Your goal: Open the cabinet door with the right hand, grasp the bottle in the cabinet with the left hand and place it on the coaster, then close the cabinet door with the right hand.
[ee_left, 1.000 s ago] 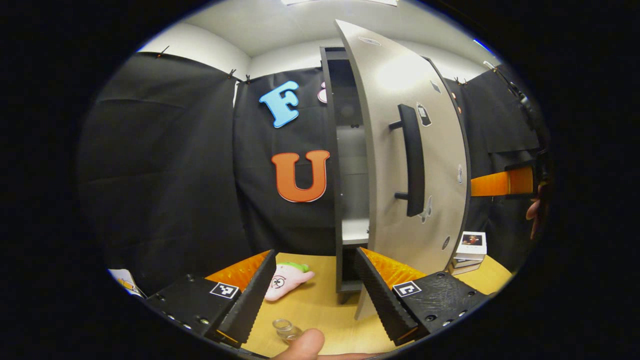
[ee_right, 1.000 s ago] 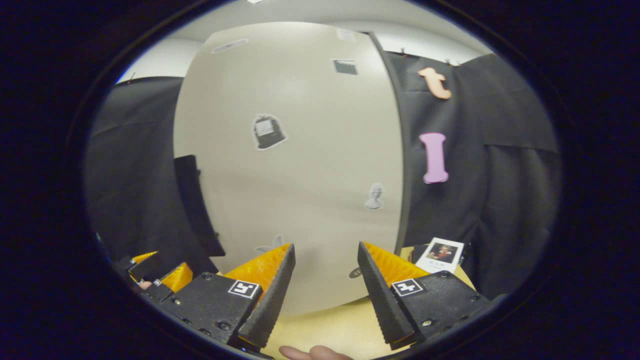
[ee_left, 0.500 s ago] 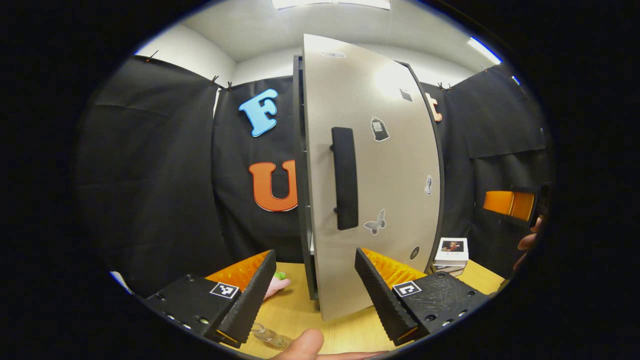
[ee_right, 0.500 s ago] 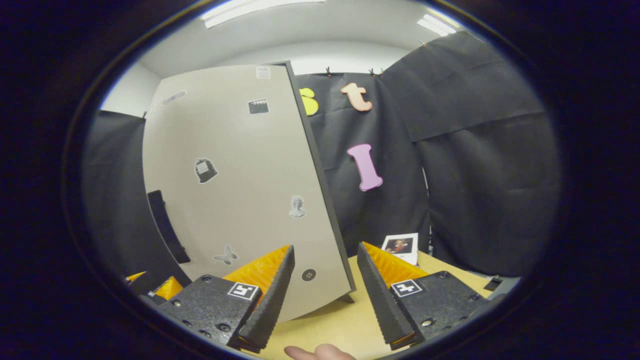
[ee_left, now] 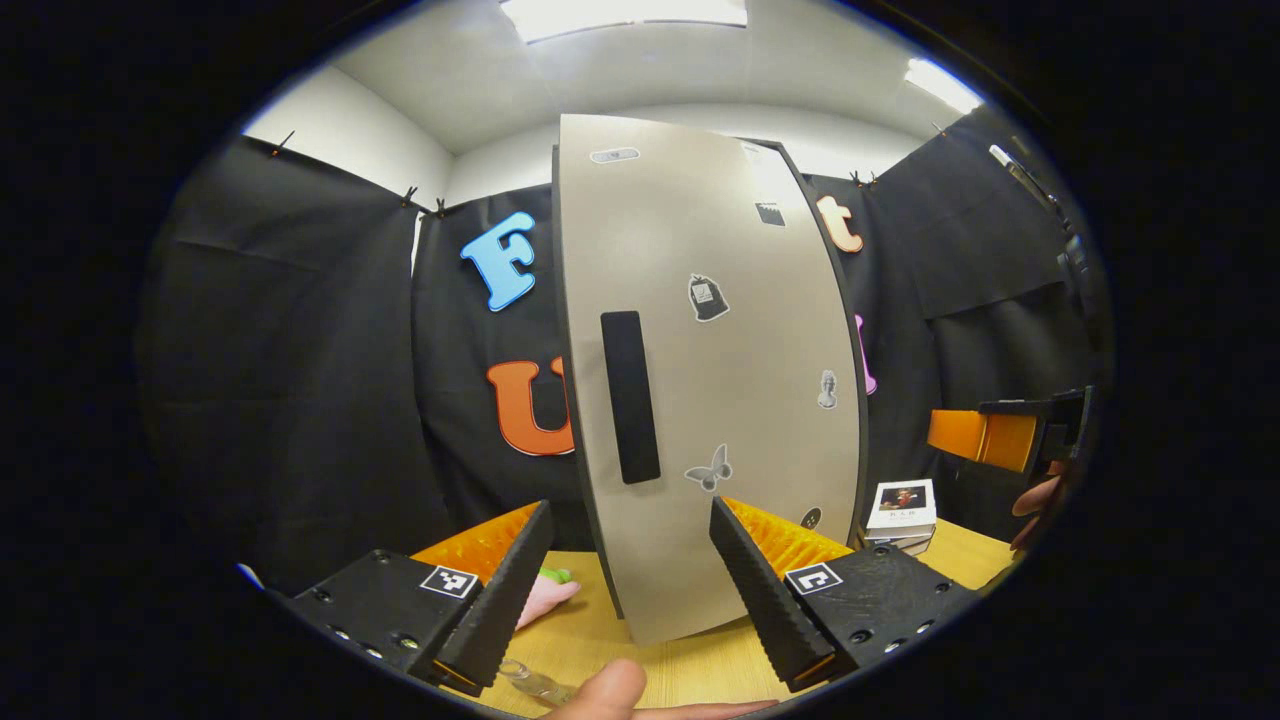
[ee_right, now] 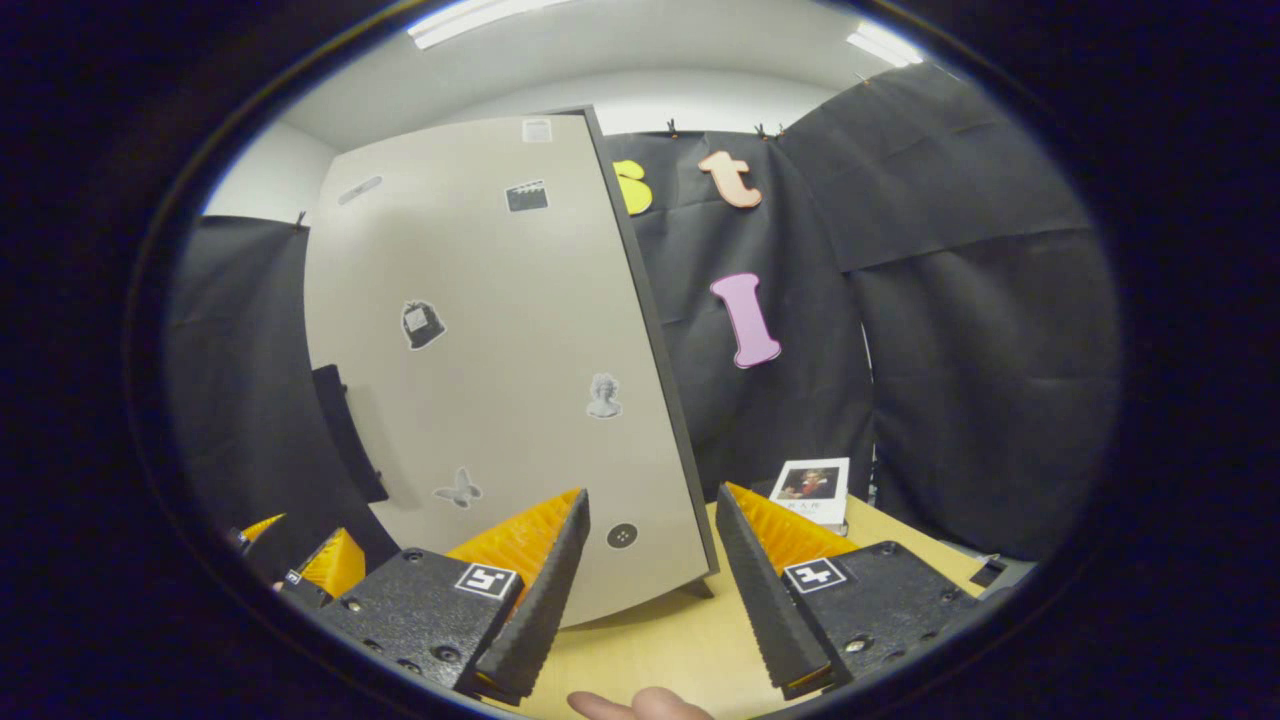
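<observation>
The cabinet door [ee_left: 740,400] lies flat against the cabinet, its black handle [ee_left: 630,395] facing me. My left gripper [ee_left: 630,590] hangs open in front of it, nothing between its fingers. A clear glass piece [ee_left: 535,682], maybe the bottle's top, pokes up at the bottom edge beside a thumb; what it stands on is hidden. In the right gripper view the same door [ee_right: 500,380] and handle [ee_right: 345,435] stand to the left. My right gripper [ee_right: 650,590] is open and empty near the door's hinge-side corner. The right gripper [ee_left: 1000,440] shows far right in the left gripper view.
A pink plush toy [ee_left: 545,595] lies on the wooden table [ee_right: 650,650] left of the cabinet. A small stack of books [ee_left: 900,510] sits right of the cabinet, also the books [ee_right: 815,485] in the right gripper view. Black cloth walls close in behind.
The door has swung from ajar to shut against the cabinet, hiding the shelves. The right gripper has drawn back from the door. Both stay open.
</observation>
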